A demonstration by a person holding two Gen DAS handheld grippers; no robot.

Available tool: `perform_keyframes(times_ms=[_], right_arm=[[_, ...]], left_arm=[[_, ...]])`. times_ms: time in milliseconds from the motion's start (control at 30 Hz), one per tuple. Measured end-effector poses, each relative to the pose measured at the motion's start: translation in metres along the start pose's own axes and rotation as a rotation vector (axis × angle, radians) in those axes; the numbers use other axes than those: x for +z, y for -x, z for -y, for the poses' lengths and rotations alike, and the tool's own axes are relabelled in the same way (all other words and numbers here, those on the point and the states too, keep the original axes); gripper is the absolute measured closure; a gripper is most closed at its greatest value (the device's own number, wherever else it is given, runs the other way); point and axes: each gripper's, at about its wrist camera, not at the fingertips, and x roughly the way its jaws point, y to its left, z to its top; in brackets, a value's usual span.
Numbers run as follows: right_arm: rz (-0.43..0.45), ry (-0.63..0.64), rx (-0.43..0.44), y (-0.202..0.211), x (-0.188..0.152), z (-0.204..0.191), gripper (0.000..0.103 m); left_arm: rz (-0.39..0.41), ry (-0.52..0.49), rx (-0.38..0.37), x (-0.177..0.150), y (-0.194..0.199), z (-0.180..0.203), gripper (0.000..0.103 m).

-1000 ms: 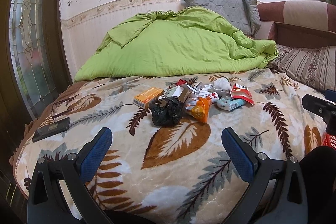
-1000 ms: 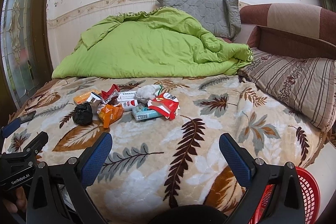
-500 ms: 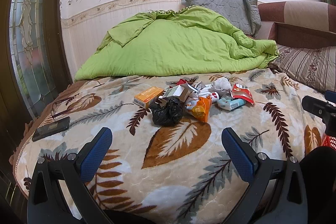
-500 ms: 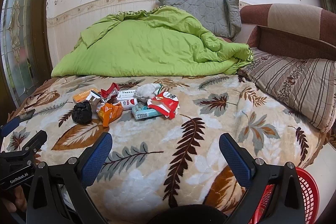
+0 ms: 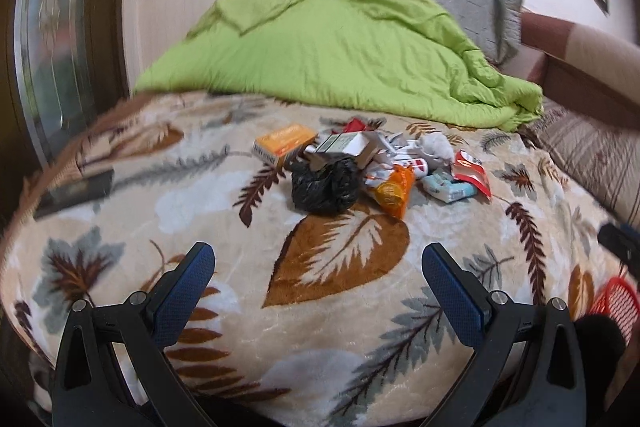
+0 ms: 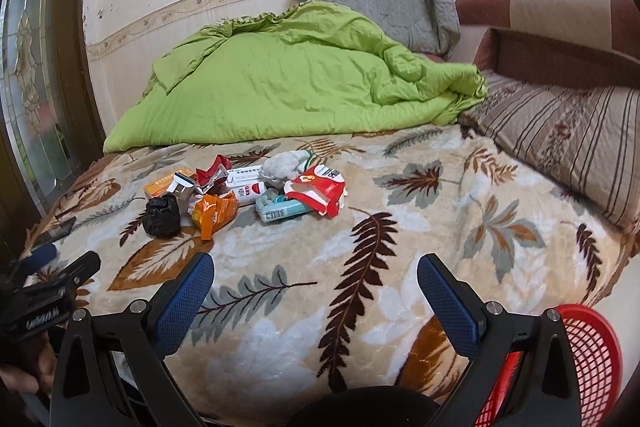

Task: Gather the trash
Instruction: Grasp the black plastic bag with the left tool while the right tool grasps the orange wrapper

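A pile of trash lies mid-bed on the leaf-pattern blanket (image 5: 340, 267): a crumpled black bag (image 5: 324, 187), an orange snack packet (image 5: 394, 191), an orange box (image 5: 284, 143), a red-and-white wrapper (image 5: 472, 175), a blue tissue pack (image 5: 450, 189) and a white wad (image 5: 436, 145). My left gripper (image 5: 318, 275) is open and empty, short of the black bag. My right gripper (image 6: 316, 283) is open and empty, nearer than the pile; there the black bag (image 6: 162, 217), the orange packet (image 6: 212, 213) and the red wrapper (image 6: 320, 189) show.
A red mesh basket (image 6: 588, 351) stands beside the bed at the lower right, also in the left wrist view (image 5: 614, 301). A green duvet (image 6: 288, 83) and pillows (image 6: 568, 139) fill the far side. A dark phone (image 5: 74, 193) lies near the left edge.
My left gripper has moved forward and tilted down toward the pile; its view is blurred by motion. My right gripper has crept slightly forward. Both stay open.
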Motion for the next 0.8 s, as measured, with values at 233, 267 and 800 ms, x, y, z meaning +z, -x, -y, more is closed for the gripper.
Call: perform_keyframes(times_ms=[233, 267, 800], right_arm=[[-0.027, 0.016, 0.013, -0.005, 0.001, -0.006, 0.004], [-0.032, 0.017, 0.012, -0.007, 0.002, -0.008, 0.004], [-0.111, 0.006, 0.181, -0.036, 0.014, -0.023, 0.004]], left_arm=[[-0.137, 0.136, -0.067, 0.04, -0.062, -0.014, 0.01], [-0.157, 0.151, -0.065, 0.044, -0.072, -0.014, 0.01], [-0.218, 0.105, -0.105, 0.055, -0.141, -0.005, 0.052]])
